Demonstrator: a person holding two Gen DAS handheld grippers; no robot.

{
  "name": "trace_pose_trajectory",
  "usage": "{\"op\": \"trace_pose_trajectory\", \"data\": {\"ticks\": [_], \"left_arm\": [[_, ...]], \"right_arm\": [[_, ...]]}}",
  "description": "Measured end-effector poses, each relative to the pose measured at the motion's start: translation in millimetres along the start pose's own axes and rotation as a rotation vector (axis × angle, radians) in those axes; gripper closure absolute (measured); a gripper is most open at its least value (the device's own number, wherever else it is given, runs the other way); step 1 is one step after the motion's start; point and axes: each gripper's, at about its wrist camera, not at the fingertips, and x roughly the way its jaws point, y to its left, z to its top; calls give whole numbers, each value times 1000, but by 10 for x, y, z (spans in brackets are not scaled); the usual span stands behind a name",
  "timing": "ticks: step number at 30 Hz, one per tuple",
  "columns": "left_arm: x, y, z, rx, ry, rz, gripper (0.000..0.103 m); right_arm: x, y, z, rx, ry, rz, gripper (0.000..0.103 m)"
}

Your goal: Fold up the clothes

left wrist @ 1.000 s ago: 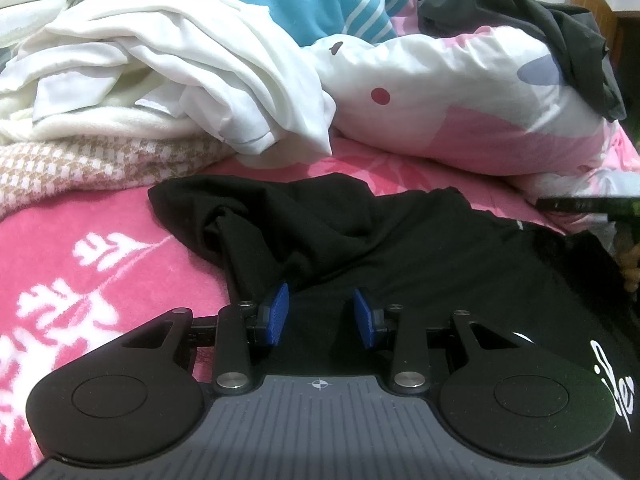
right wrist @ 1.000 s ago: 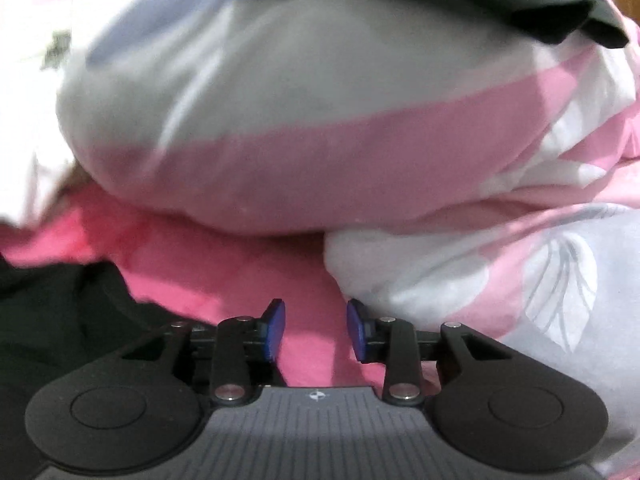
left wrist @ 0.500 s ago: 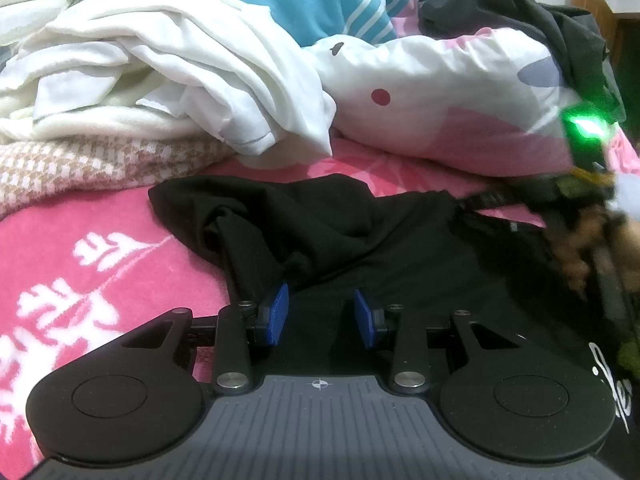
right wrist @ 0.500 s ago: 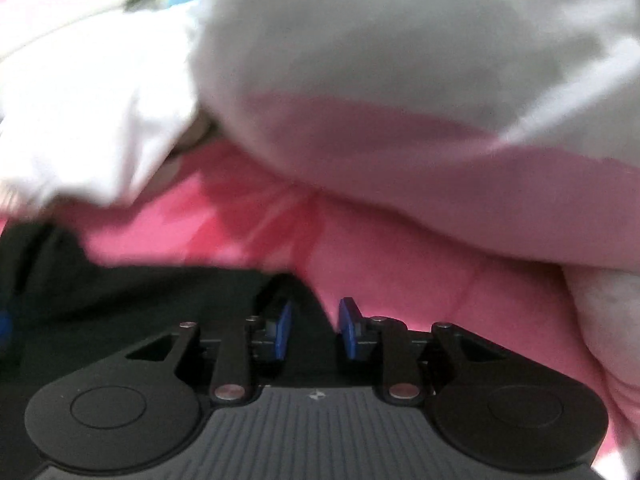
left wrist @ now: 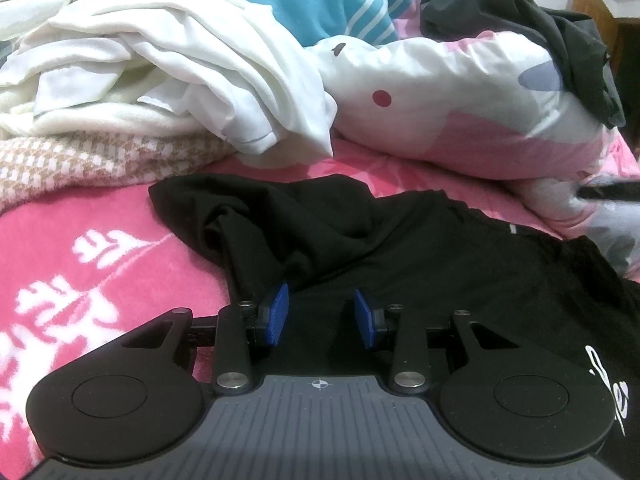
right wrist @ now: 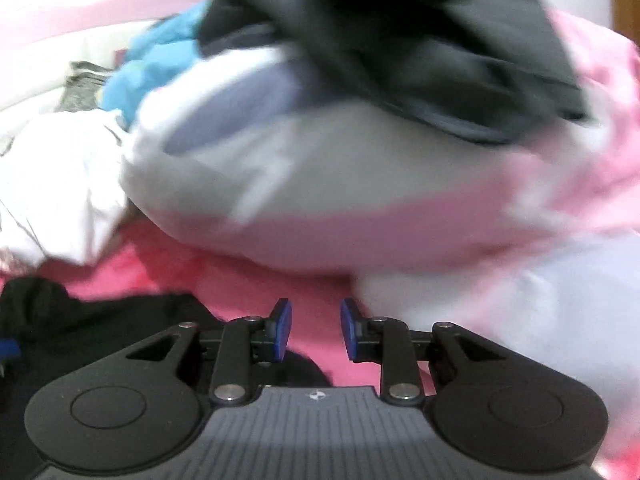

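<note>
A black T-shirt (left wrist: 420, 248) of soft, creased knit lies spread on the fuzzy pink blanket (left wrist: 92, 248), which bears a white pattern; no container is in sight. The left gripper (left wrist: 320, 316) hangs over the shirt's near part, its ribbed blue pads apart with nothing pinched between them. Behind the shirt sits a puffy white-and-pink duvet (left wrist: 460, 120) with a dark grey garment (left wrist: 560, 48) draped on top; left of the duvet a heap of smooth white cloth (left wrist: 180, 64) rests on a woven check throw (left wrist: 92, 160). The right gripper (right wrist: 316, 330), in a blurred view, is above the blanket just right of the shirt's edge (right wrist: 100, 320), jaws apart and empty.
</note>
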Motion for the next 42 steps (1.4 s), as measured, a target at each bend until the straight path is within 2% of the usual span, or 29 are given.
{"op": "trace_pose_trajectory", "data": {"ticks": [5, 8, 10, 13, 16, 19, 21, 22, 25, 26, 29, 32, 35, 40, 42], "left_arm": [[4, -16, -4, 7, 0, 8, 67], [6, -19, -6, 9, 0, 9, 66], [8, -20, -6, 9, 0, 9, 66], [10, -20, -6, 8, 1, 7, 66], [4, -21, -11, 7, 0, 6, 66], [2, -25, -16, 7, 0, 6, 65], [2, -31, -18, 9, 0, 7, 65], [2, -33, -18, 10, 0, 7, 65], [2, -33, -18, 9, 0, 6, 65], [2, -32, -18, 8, 0, 5, 65], [1, -31, -19, 8, 0, 4, 65], [1, -30, -19, 7, -1, 4, 65], [1, -30, -19, 7, -1, 3, 65], [-2, -30, -21, 5, -1, 2, 65], [-2, -28, -21, 3, -1, 1, 65]], "right_arm": [[-223, -355, -332, 53, 92, -12, 75], [-245, -443, -454, 88, 109, -4, 75], [-193, -481, -461, 110, 89, 1, 73], [-94, -628, -464, 149, 74, 38, 51], [105, -676, -474, 157, 97, 82, 51], [210, -675, -566, 149, 153, 139, 58], [165, -582, -614, 79, 140, 149, 67], [129, -537, -630, 50, 128, 149, 77], [49, -333, -676, -82, 95, 131, 93], [20, -262, -689, -131, 84, 129, 95], [-93, 32, -772, -355, 14, 23, 97], [-112, 303, -949, -622, -50, -172, 99], [24, 375, -1058, -740, -48, -324, 99], [374, 323, -1109, -747, 22, -419, 97], [417, 205, -1033, -643, 33, -401, 94]]}}
